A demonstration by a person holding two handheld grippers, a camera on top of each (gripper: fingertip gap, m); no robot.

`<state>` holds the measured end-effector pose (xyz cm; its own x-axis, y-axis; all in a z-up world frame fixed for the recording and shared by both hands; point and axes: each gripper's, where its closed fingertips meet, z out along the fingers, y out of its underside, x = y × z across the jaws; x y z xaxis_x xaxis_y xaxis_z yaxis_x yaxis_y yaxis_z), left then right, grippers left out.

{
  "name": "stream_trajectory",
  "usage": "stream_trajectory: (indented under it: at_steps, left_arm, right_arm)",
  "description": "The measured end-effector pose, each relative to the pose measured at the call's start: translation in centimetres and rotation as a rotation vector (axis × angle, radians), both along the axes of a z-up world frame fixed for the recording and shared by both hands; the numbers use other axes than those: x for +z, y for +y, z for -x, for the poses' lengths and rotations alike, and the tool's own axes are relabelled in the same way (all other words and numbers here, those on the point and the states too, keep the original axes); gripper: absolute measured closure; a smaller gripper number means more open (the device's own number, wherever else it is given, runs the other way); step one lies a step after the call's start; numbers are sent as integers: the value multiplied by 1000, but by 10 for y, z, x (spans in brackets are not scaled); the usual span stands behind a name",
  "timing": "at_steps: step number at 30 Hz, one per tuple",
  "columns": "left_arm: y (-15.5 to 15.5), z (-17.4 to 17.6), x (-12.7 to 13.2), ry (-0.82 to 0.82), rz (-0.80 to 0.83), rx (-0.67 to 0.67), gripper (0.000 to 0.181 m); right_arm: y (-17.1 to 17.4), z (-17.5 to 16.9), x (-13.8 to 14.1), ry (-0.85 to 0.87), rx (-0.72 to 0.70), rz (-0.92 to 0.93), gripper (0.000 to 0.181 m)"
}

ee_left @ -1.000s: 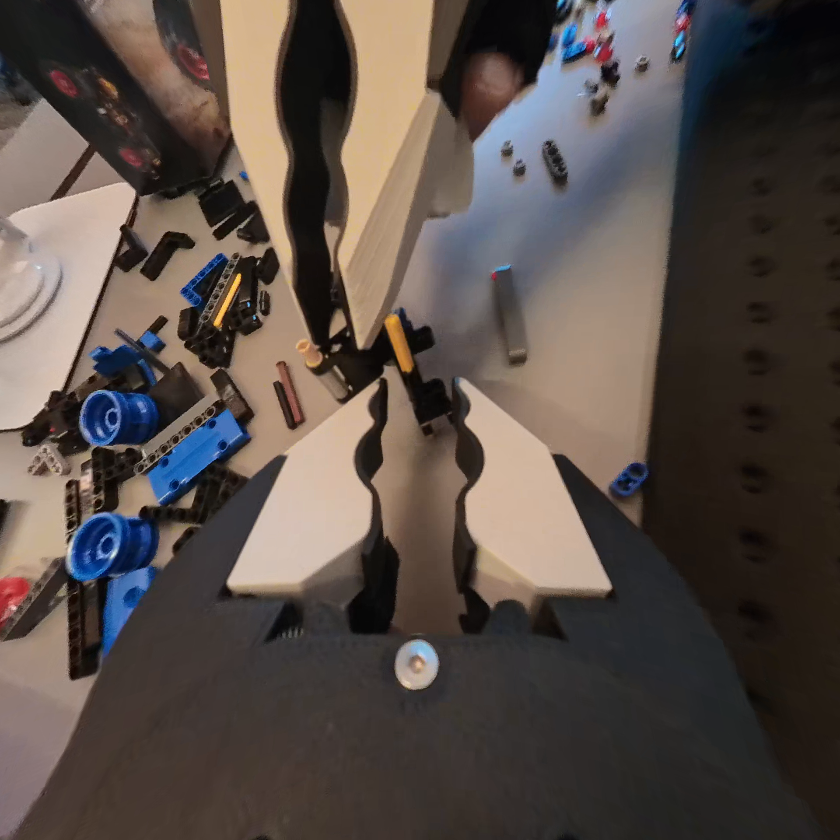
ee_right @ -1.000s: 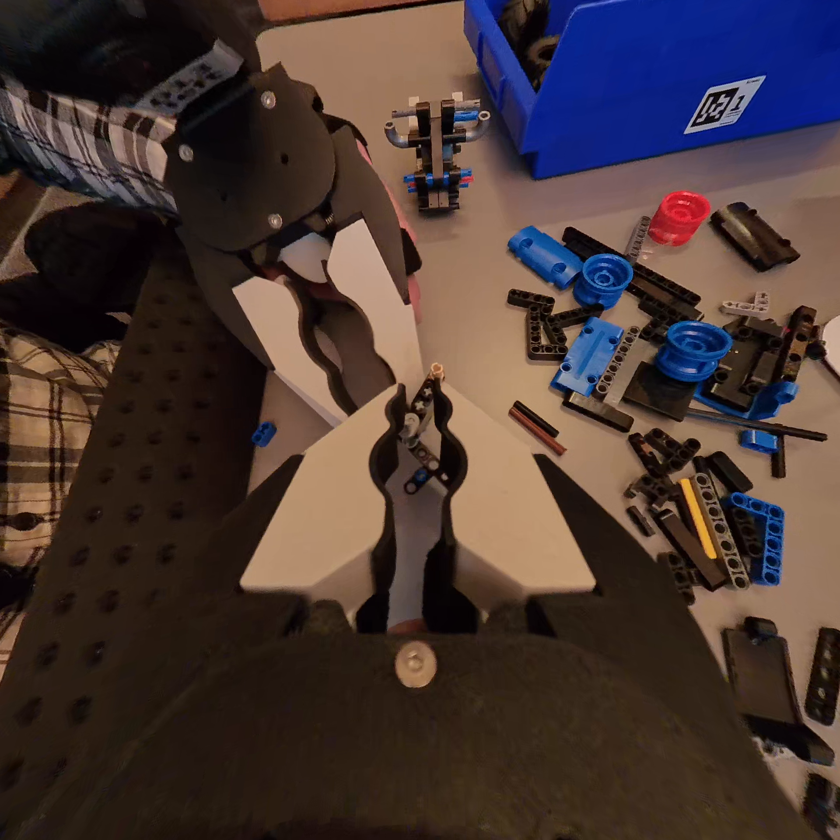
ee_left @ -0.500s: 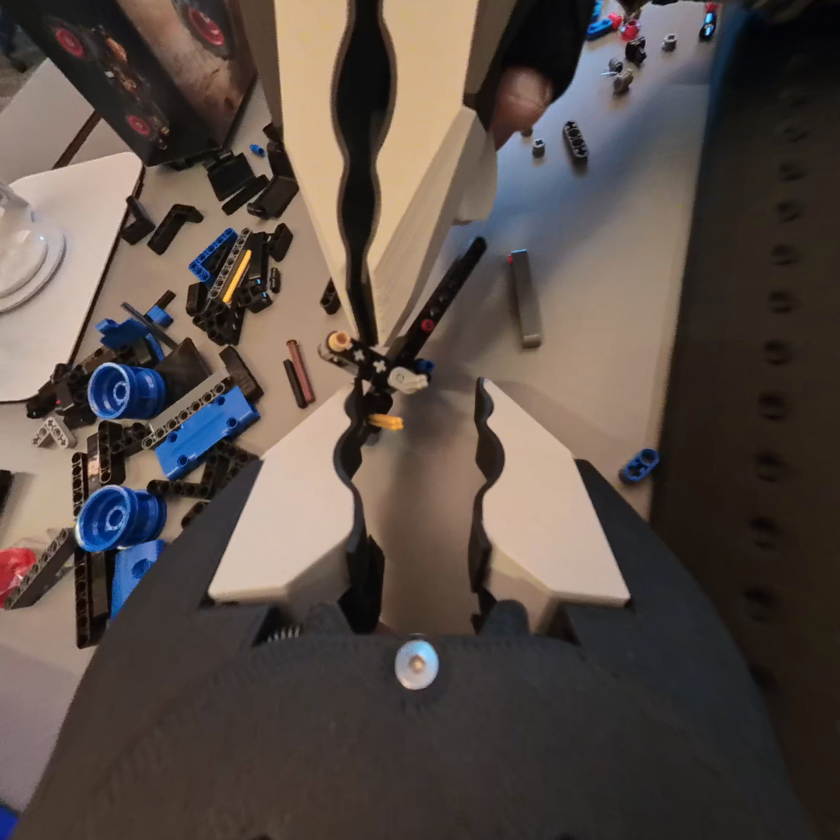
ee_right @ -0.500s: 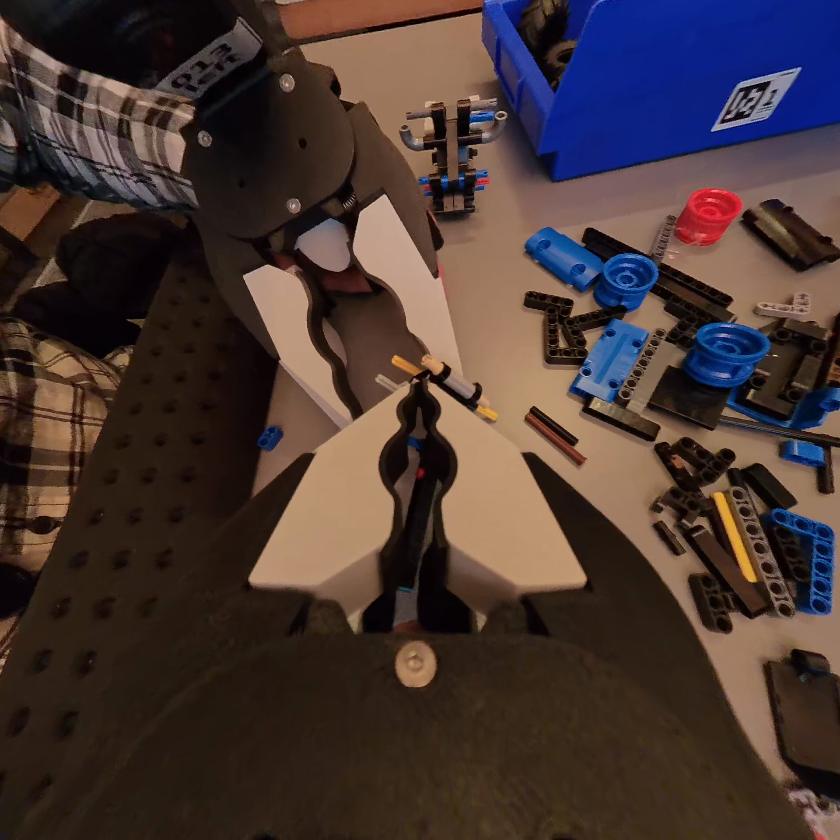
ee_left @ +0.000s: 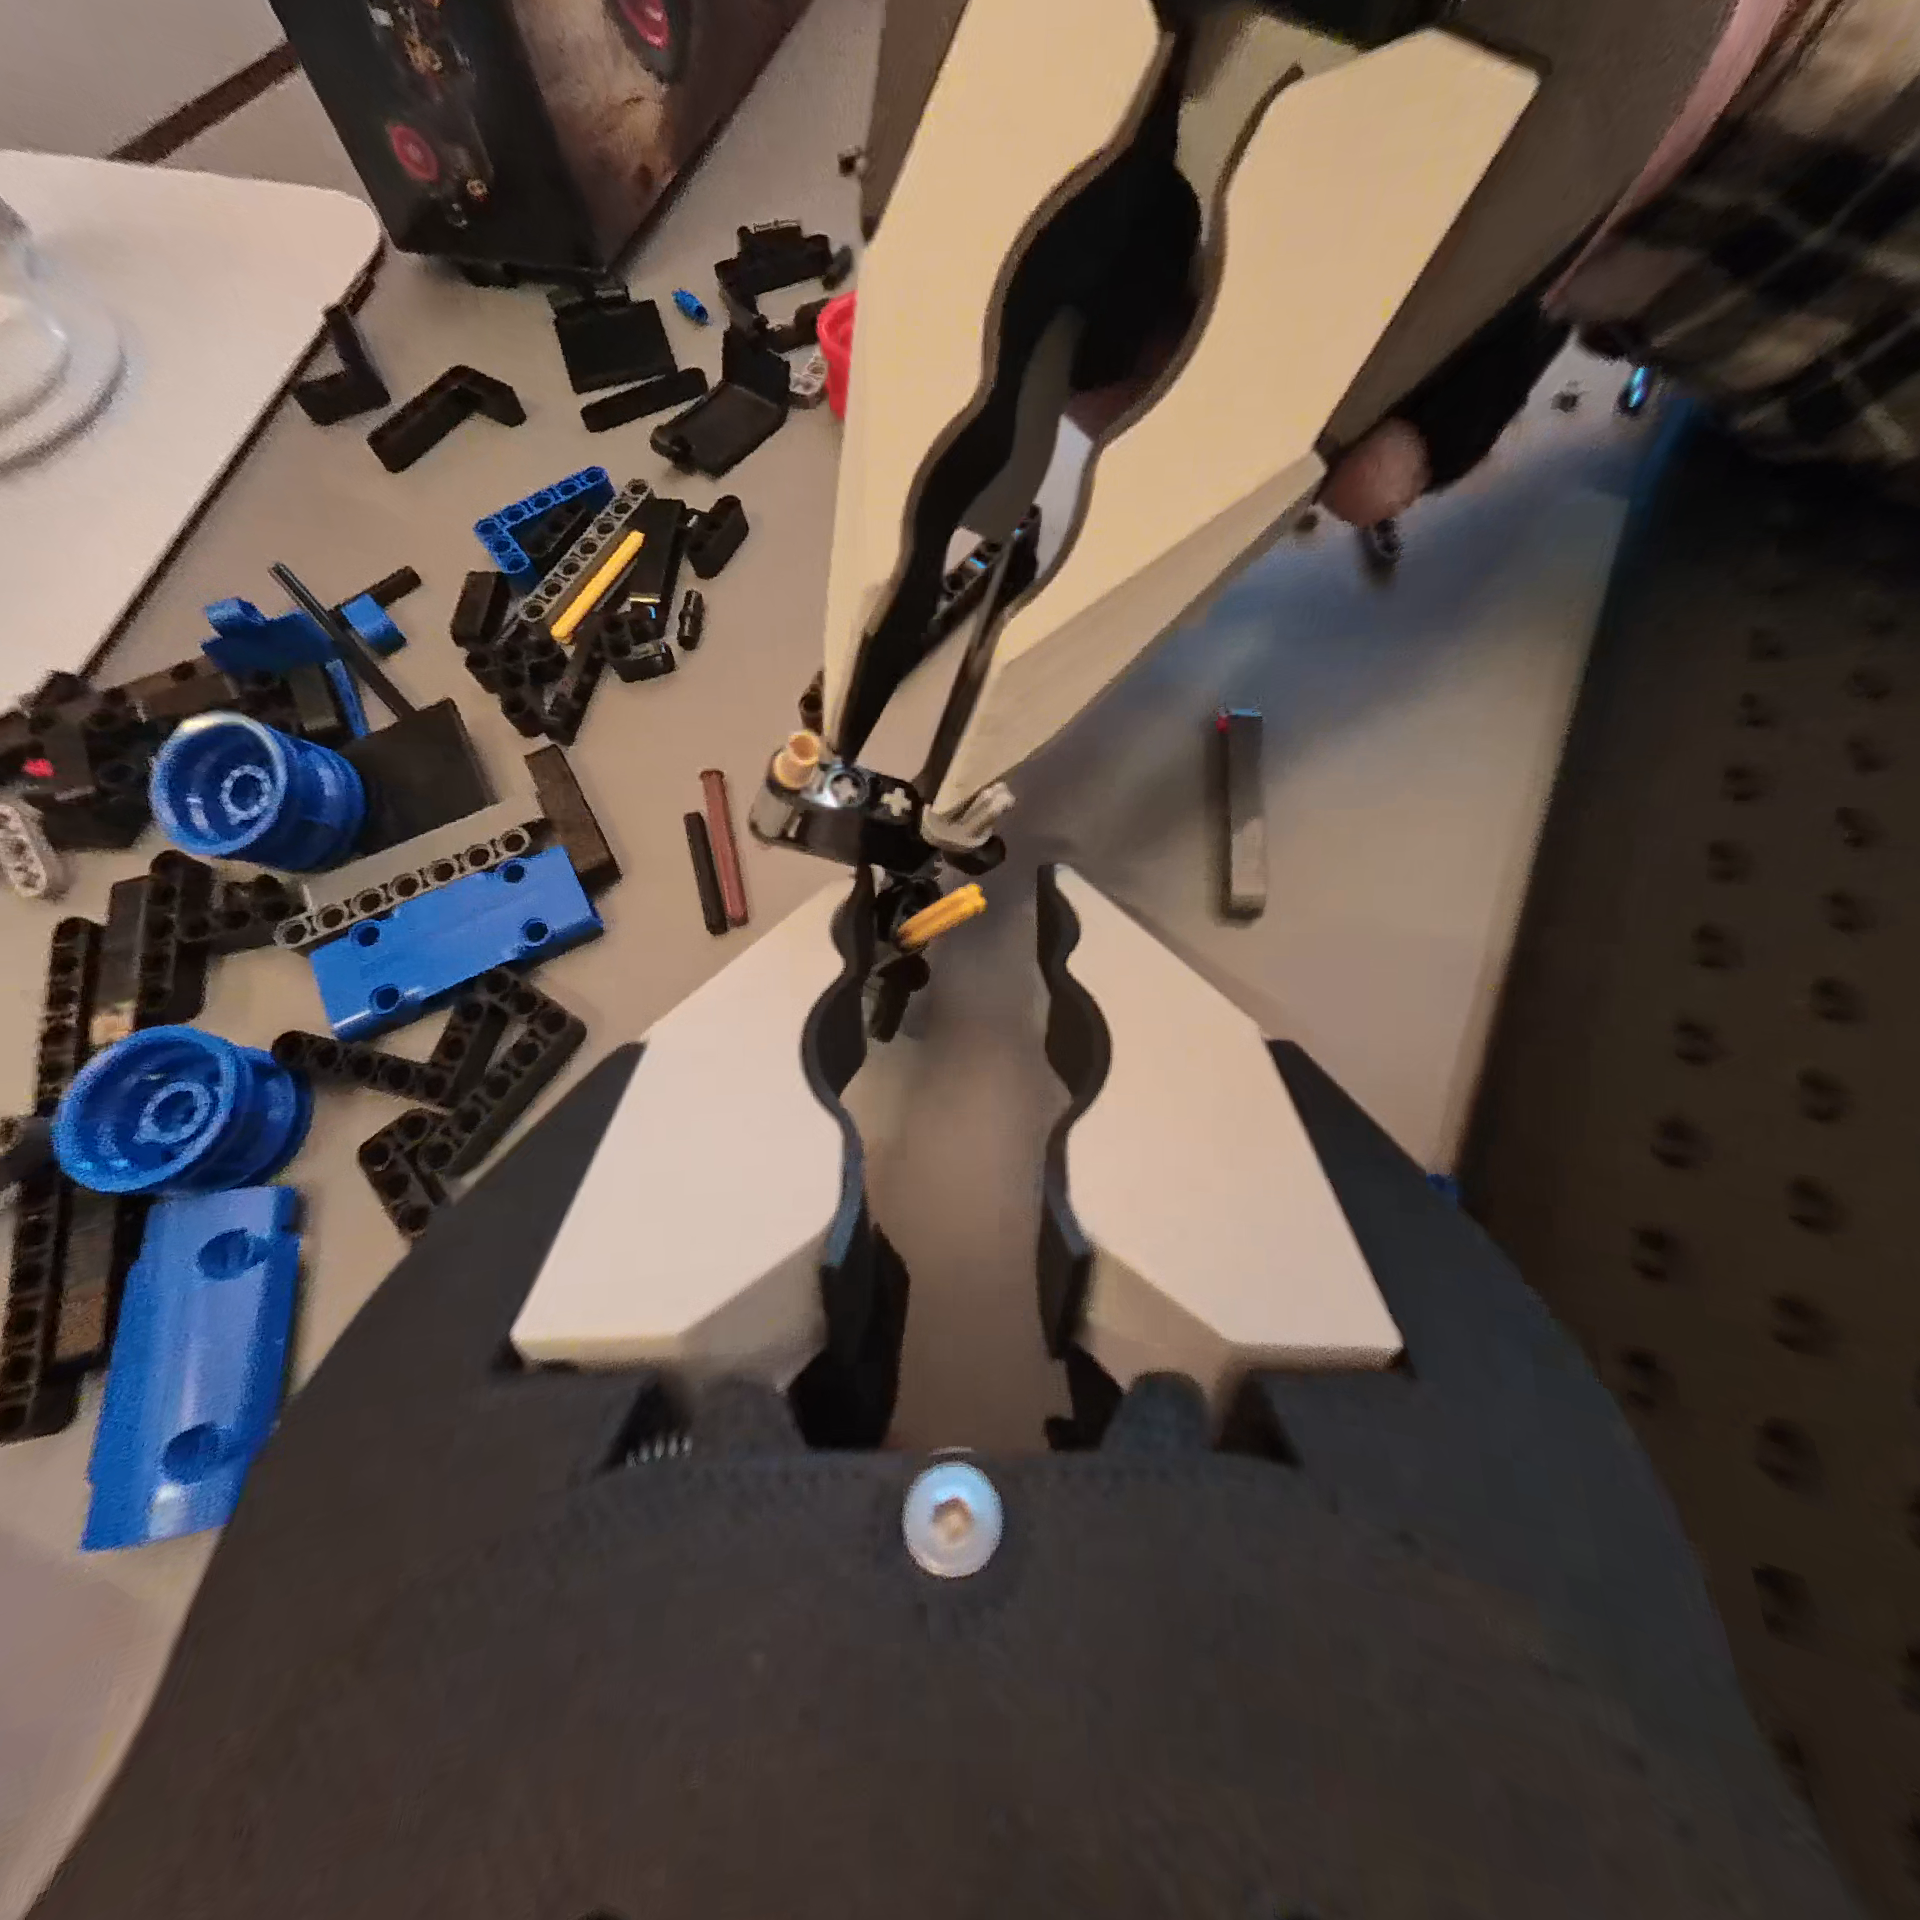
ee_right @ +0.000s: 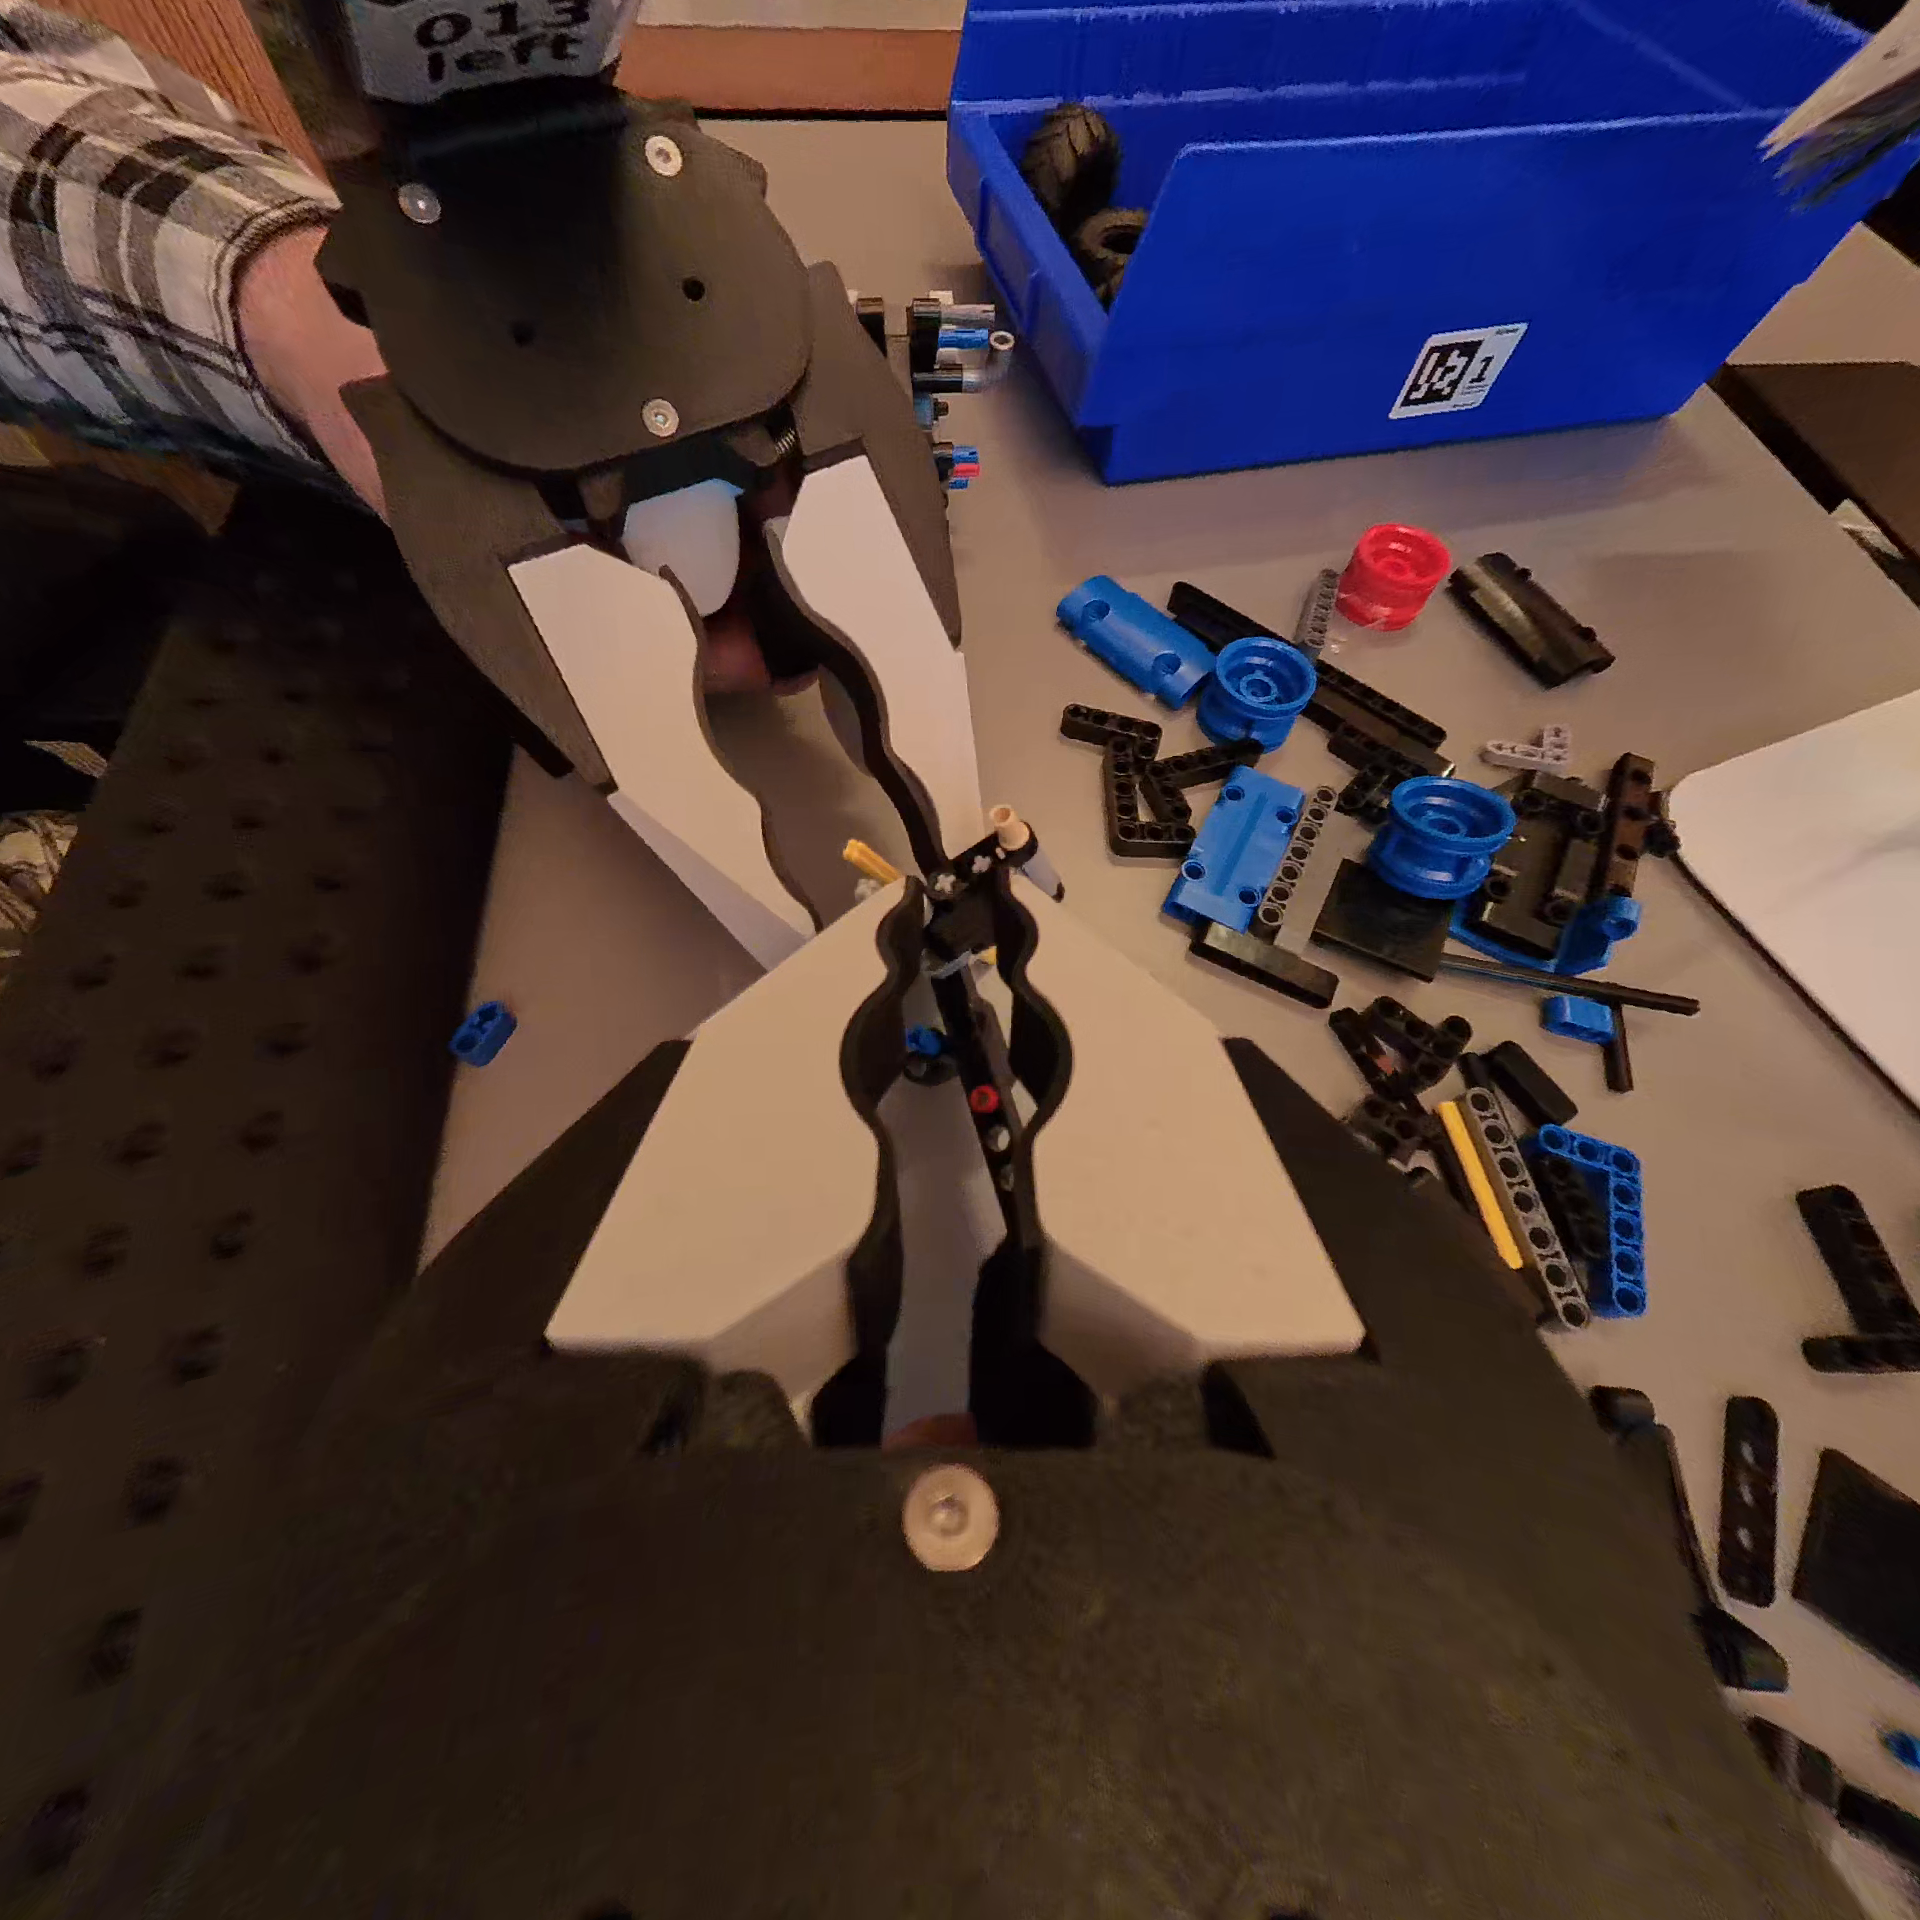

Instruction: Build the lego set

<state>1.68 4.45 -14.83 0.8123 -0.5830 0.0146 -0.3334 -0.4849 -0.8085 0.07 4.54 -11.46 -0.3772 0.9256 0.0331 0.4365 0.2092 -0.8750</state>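
Observation:
A small black lego assembly with a tan pin, a grey pin and a yellow axle hangs above the grey table. My right gripper is shut on its long black beam, which runs back between the fingers. In the left wrist view the right gripper comes down from the top. My left gripper is open, its fingertips on either side of the assembly's lower end, with the yellow axle between them. It also shows in the right wrist view, reaching in from the upper left.
Loose black and blue pieces, blue wheels and a red wheel lie on the table. A blue bin with tyres and a partial build stand behind. A grey beam, a black perforated mat and the set box are nearby. Less than 4 cm separates the two grippers' tips. The red wheel is about 20 cm from both grippers' fingertips.
My right gripper has turned the assembly, so its beam now runs back between the fingers. My left gripper's jaws have spread wider around the lower end.

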Motion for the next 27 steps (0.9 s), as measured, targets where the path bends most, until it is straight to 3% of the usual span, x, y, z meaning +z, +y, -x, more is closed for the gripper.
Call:
stream_trajectory:
  at_steps: [3,9,16,20,27]
  left_arm:
    - [0,-2,2,-87,66,-12,146]
    - [4,4,2,-112,107,-13,140]
    - [6,12,11,-87,57,-38,124]
    - [3,19,10,1,13,-71,112]
    - [12,25,11,215,-120,-177,107]
  right_arm:
    - [4,-1,0,2,-10,42,169]
    - [15,-1,-8,-22,-39,98,165]
    - [18,1,-11,-29,-45,103,165]
    - [19,0,-12,-34,-46,102,163]
    - [23,-4,-8,-26,-55,100,160]
